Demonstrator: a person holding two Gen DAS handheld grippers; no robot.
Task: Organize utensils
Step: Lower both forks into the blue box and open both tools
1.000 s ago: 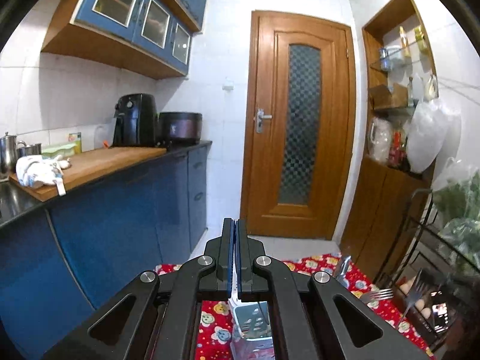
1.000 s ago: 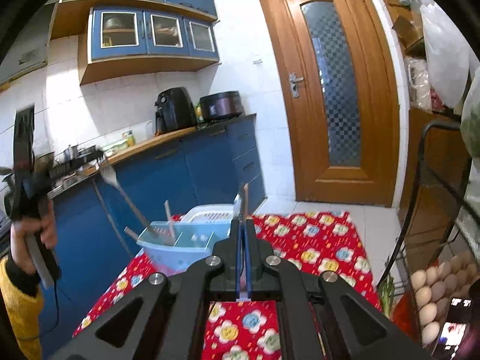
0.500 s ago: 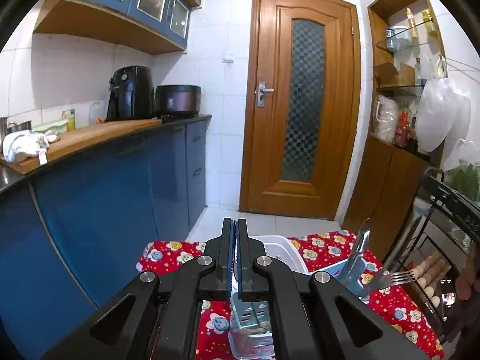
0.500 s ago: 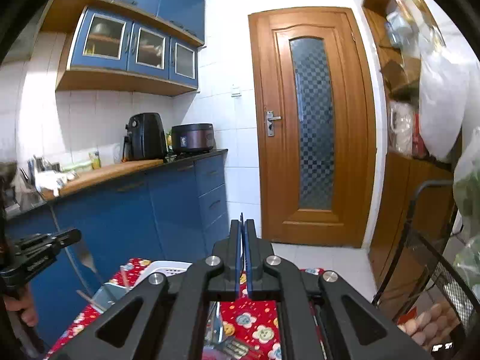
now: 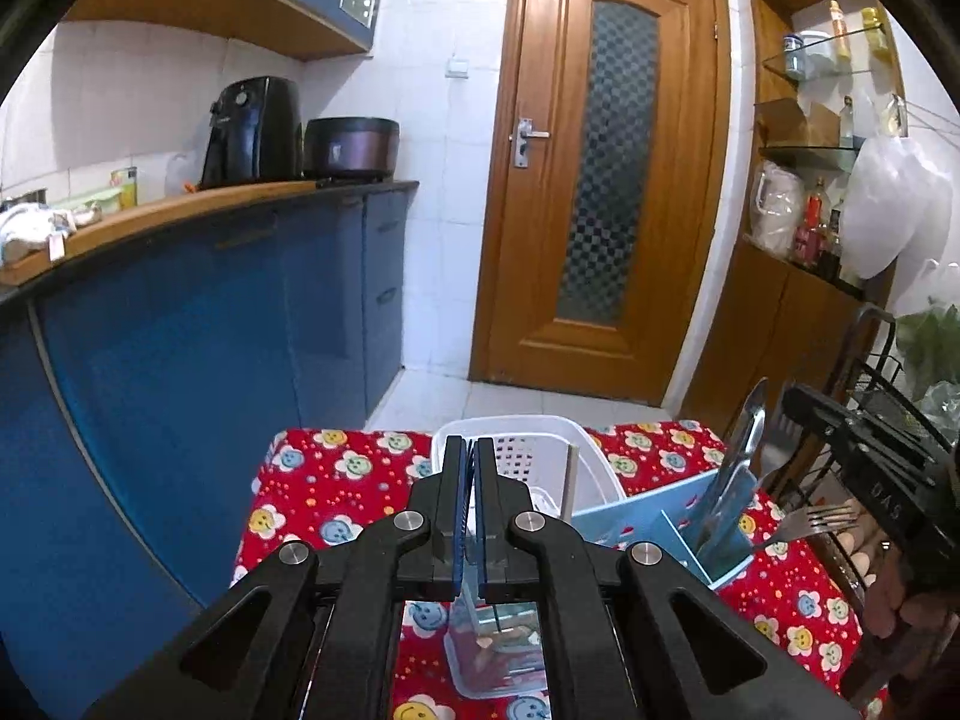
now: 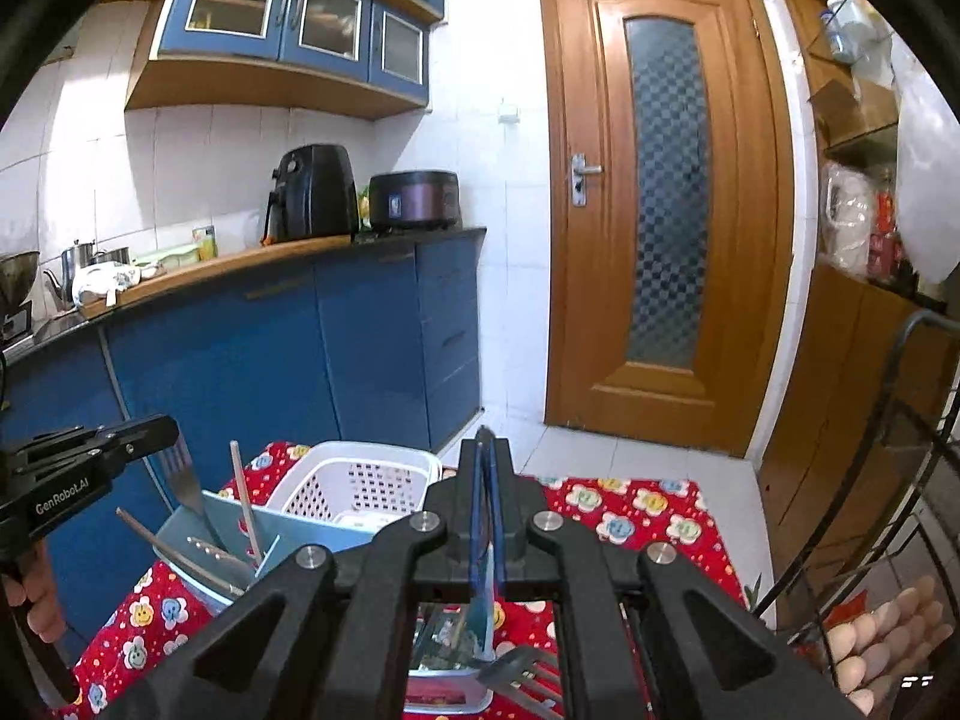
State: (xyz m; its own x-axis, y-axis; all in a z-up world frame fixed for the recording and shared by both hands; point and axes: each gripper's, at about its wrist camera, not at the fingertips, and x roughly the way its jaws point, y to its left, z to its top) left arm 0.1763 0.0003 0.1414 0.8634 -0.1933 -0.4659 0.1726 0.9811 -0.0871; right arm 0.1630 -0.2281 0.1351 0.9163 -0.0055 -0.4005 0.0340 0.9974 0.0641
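A light blue utensil holder (image 5: 666,525) stands on the red flowered tablecloth (image 5: 324,480), with a spatula (image 5: 741,450) and a chopstick (image 5: 570,474) standing in it. It also shows in the right wrist view (image 6: 198,540). My left gripper (image 5: 470,450) is shut with nothing seen between its fingers, above a clear container (image 5: 501,654). My right gripper (image 6: 485,441) is shut on a thin utensil whose fork tines (image 6: 528,669) show below the fingers. In the left wrist view the fork (image 5: 810,522) pokes out from the right gripper's body (image 5: 870,474).
A white perforated basket (image 5: 528,450) sits behind the holder; it also shows in the right wrist view (image 6: 360,483). Blue cabinets (image 5: 210,330) run along the left. A wire rack with eggs (image 6: 888,630) stands at the right. A wooden door (image 5: 606,180) is behind.
Both grippers have tilted down toward the table, so the holder, basket and cloth now show more fully. Both stay shut.
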